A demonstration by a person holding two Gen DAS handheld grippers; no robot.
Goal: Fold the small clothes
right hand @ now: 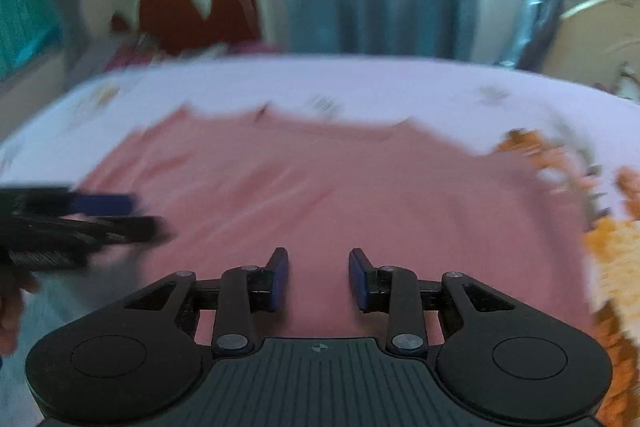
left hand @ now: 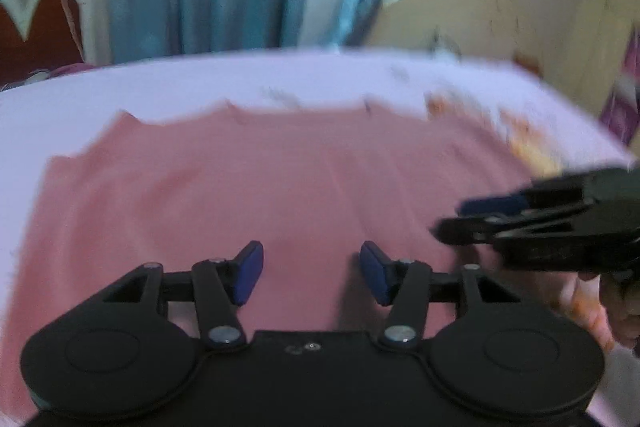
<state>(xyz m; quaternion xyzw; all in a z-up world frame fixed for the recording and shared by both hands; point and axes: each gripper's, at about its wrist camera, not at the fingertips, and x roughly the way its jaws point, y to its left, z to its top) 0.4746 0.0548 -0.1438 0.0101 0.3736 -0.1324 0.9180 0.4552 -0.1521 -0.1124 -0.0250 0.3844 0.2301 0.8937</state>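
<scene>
The pink garment (left hand: 256,187) lies spread flat on a bed covered by a pale lilac sheet (left hand: 120,87), filling the middle of both wrist views. Its far edge, toward 12 o'clock, shows small notches and points, perhaps a neckline or sleeve ends; the blur makes that hard to settle. An orange printed patch (right hand: 612,255) sits at about 3 o'clock from the garment in the right wrist view.

The left claw (left hand: 311,273) hovers over the near part of the cloth with its blue pads apart and nothing between them, so it is released. The right claw (right hand: 318,277) also stands with a plain gap between its pads and only the cloth's surface seen beyond them; it holds nothing. In the left wrist view the right claw reaches in from 3 o'clock, just above the fabric.

The garment looks like thin knit cloth: light, soft and limp, with shallow wrinkles running toward 12 o'clock. It will likely drape and sag from any single pinch and drag along the sheet instead of sliding cleanly. A good hold would probably be at two matching points on one edge, such as the corners at 9 and 3 o'clock, pinching only the upper cloth and not the sheet under it. Lifting both points evenly should keep the fold line straight.
</scene>
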